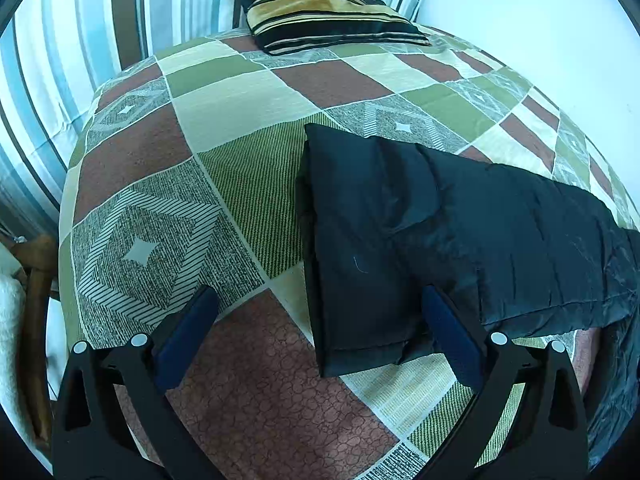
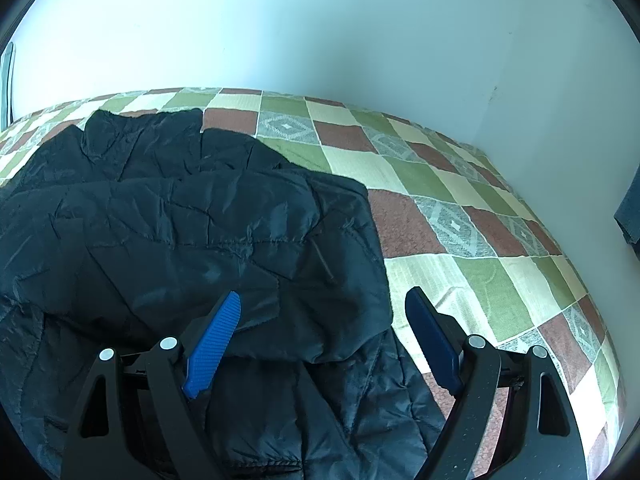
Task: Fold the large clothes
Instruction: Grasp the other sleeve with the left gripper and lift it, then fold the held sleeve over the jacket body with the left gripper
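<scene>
A black quilted jacket [image 1: 440, 232] lies on the checked bedspread [image 1: 168, 184], with one folded-over part ending in a straight edge at the left. My left gripper [image 1: 320, 300] hangs open above that folded end, its blue fingers [image 1: 188, 336] wide apart, nothing between the pads. In the right wrist view the jacket [image 2: 180, 232] fills the left half, a flap folded over on top. My right gripper [image 2: 324, 300] stands open over the jacket's right edge, and no cloth is pinched between its blue pads [image 2: 216, 344].
A striped cushion [image 1: 320, 4] lies at the head of the bed. Striped curtains [image 1: 60, 80] hang at the left, with a wooden chair [image 1: 36, 280] below them. A white wall [image 2: 320, 32] runs along the bed's far side. The bedspread [image 2: 480, 240] lies bare to the right.
</scene>
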Available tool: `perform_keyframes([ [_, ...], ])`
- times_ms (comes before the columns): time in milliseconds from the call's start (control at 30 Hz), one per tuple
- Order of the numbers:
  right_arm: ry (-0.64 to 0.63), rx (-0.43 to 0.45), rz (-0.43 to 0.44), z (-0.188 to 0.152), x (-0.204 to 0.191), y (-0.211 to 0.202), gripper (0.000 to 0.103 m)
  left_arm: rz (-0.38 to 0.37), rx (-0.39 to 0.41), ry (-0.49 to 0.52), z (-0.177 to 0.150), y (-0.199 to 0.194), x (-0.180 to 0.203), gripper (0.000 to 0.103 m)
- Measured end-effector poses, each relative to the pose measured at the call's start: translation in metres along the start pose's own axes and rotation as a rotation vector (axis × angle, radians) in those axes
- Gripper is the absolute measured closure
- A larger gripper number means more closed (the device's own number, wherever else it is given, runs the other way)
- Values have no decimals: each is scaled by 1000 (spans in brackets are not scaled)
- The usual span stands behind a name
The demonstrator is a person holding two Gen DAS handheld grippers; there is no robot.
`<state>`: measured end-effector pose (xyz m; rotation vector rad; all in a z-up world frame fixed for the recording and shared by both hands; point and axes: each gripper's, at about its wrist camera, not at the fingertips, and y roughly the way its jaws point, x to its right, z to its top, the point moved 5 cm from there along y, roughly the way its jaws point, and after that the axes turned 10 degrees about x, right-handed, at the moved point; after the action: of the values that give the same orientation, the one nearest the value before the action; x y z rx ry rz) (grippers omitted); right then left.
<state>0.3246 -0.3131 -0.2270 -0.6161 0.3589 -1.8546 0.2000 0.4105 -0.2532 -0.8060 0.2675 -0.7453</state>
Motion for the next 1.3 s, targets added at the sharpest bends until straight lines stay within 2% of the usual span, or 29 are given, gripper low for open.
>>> perform_keyframes([
  [67,-3,-16,2,-4,-2,3,20,-3,-2,-2,0,0,0,5],
  [133,-7,-51,11,-10,-6,10,20,-27,3,-7,1,-2,2,18],
  [167,-8,-69,15,-12,-7,14,20,-36,5,-7,1,-3,4,20],
  [333,18,-85,26,-16,-4,18,18,-124,12,-14,3,-5,13,55],
  [400,23,-86,27,-18,-5,18,17,-141,10,-21,3,-4,16,60],
  [467,24,-88,27,-18,-5,18,17,-143,19,-11,4,-6,18,77],
  [567,30,-87,30,-19,-4,19,17,-171,30,-23,9,-11,16,92],
  [767,44,-86,36,-19,-2,19,17,-195,65,-11,18,-33,20,96],
  [867,48,-86,40,-20,-1,19,17,-228,123,14,31,-58,36,96],
  [967,56,-85,45,-20,1,19,17,-293,185,49,46,-88,64,97],
  [1167,85,-85,61,-21,5,20,17,-456,270,173,62,-144,158,97],
  [1300,104,-86,70,-22,7,20,17,-548,293,282,48,-172,237,97],
])
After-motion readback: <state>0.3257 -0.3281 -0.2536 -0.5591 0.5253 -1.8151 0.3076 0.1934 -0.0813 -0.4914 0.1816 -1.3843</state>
